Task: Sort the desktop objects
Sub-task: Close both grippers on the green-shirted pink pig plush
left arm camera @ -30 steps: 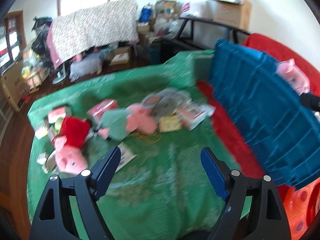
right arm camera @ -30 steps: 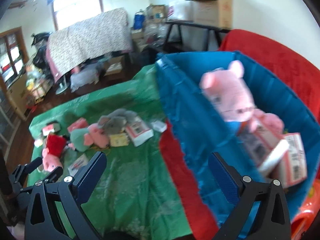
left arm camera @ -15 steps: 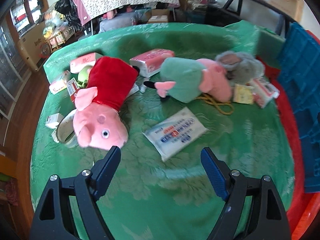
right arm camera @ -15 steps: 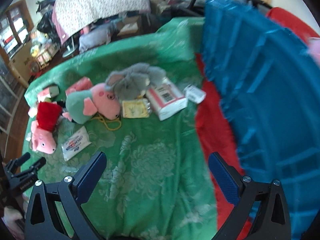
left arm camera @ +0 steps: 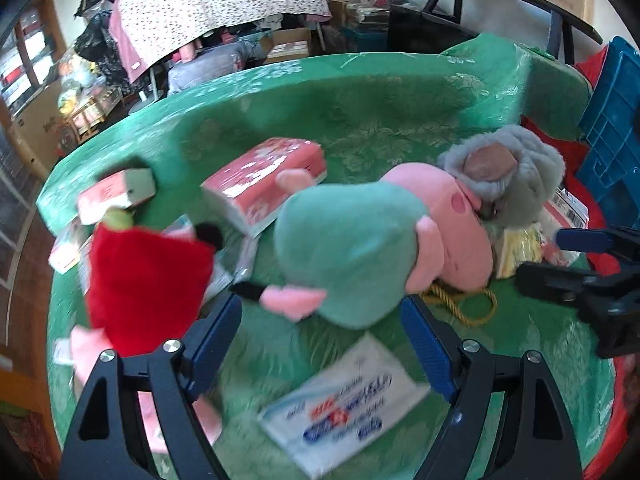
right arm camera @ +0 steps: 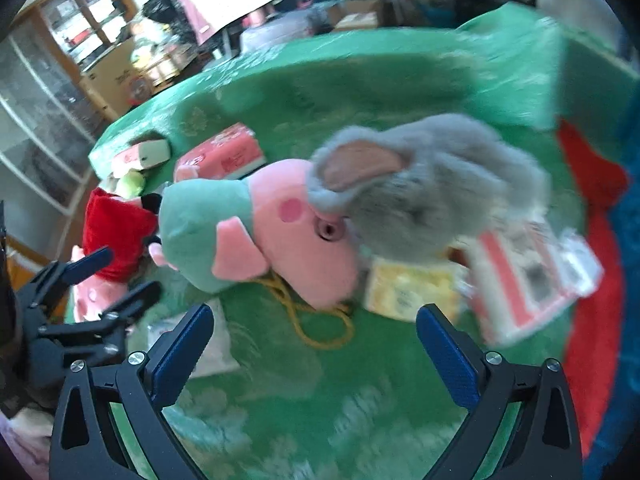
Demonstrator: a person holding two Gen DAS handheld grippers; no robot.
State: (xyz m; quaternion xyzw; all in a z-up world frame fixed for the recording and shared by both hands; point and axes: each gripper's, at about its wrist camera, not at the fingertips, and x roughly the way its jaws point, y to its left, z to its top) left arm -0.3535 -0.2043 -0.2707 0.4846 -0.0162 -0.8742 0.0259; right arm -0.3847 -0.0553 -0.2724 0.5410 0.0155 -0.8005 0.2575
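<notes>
A pink pig plush in a green dress (left arm camera: 360,248) (right arm camera: 256,232) lies mid-table, its head against a grey mouse plush (left arm camera: 508,176) (right arm camera: 420,188). A pig plush in a red dress (left arm camera: 140,276) (right arm camera: 116,236) lies to its left. My left gripper (left arm camera: 320,344) is open, low over the cloth just in front of the green-dress pig, above a white and blue tissue pack (left arm camera: 344,408). My right gripper (right arm camera: 316,348) is open, in front of the pig's head and a yellow cord (right arm camera: 320,328).
A pink tissue pack (left arm camera: 264,184), a small pink box (left arm camera: 116,196), a yellow packet (right arm camera: 408,292) and a red and white box (right arm camera: 532,284) lie around the plushes on the green cloth (right arm camera: 360,420). A blue crate (left arm camera: 612,136) stands at the right on red fabric.
Both grippers have dropped and closed in on the plush toys, which now fill the views. The right gripper swung left away from the blue crate. Both stay open.
</notes>
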